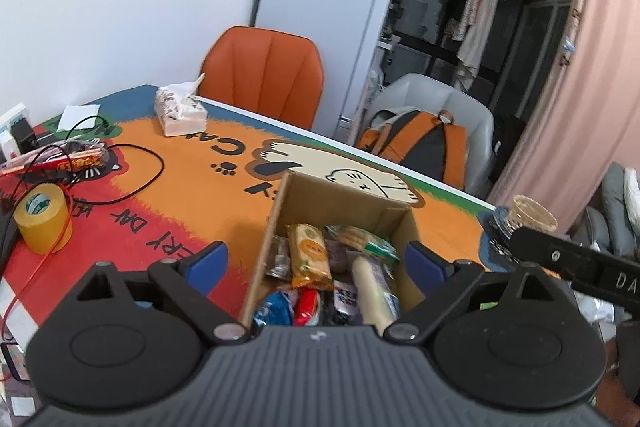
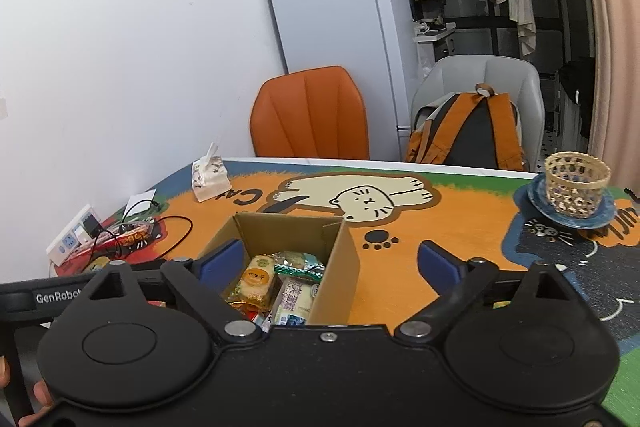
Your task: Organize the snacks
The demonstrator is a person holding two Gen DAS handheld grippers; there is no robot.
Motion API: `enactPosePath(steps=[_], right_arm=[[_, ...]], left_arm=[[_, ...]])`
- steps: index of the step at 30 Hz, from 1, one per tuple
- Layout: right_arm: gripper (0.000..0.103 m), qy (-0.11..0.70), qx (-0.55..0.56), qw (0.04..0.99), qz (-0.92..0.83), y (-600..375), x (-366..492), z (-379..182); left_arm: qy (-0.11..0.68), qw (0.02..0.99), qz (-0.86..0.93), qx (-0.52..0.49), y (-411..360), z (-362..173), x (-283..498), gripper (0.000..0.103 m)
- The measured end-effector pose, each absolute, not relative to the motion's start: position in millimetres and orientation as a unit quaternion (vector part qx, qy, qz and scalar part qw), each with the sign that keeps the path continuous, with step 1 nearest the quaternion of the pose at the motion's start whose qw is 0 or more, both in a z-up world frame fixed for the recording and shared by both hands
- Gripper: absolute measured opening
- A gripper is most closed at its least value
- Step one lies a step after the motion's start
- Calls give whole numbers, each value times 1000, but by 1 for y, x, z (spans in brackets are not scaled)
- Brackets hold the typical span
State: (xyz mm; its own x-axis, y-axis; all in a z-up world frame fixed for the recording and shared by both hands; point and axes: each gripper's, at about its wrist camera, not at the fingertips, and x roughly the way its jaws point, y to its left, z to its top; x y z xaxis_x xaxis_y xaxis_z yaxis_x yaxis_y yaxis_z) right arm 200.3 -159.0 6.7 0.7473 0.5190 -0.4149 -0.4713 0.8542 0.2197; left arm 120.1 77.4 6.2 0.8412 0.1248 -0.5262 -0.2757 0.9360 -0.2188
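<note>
Right now both tongs are spread wide with nothing between the pads. Left gripper (image 1: 316,261) and right gripper (image 2: 330,263) each look down at a slant into the same cardboard box (image 1: 344,197), which stands open-topped on the cat-print table (image 1: 192,163).

Key relation: the box sits dead ahead of and just below both tongs. In the left view its long axis runs away from the camera, its mouth framed between the blue pads. In the right view the box lies left of centre, so the right tongs' left pad overlaps its near-left wall; whether it touches I can't tell. The left hand looks better centred on the box; neither is clearly nearer.

Box contents:
- orange-and-cream biscuit pack (image 1: 310,255) lying on top, long axis along the box
- green-ended wrapper (image 1: 362,239) across the far part
- long pale pack (image 1: 374,287) against the right wall, also lengthwise
- blue packet (image 1: 276,309) and red packet (image 1: 308,303) at the near end, partly hidden by the gripper body
- something dark purple (image 1: 340,255) underneath, unclear what

Box looks fairly full.

Still outside the box: a red snack pack (image 1: 80,159) at the far left of the table, tangled among black cable, beyond the tape roll (image 1: 42,219). It's well apart from both tongs, off on the left hand's side, so my guess is that's the left's pick if it counts as a snack.

Elsewhere: a tissue pack (image 1: 180,111) near the far edge, and a small woven basket (image 2: 576,183) on a blue plate at right; its contents aren't readable.
</note>
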Motion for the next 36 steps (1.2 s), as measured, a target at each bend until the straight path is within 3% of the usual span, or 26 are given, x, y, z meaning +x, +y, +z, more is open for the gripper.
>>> enactPosePath(steps=[3, 19, 36], right_arm=[[103, 231, 54, 935, 264, -169, 193, 10], [103, 226, 58, 935, 267, -220, 155, 29], [103, 221, 46, 932, 282, -251, 117, 44]], left_arm=[[267, 950, 100, -130, 66, 11, 115, 97], [273, 958, 59, -69, 22, 38, 76, 102], [270, 959, 55, -68, 21, 51, 44, 103]])
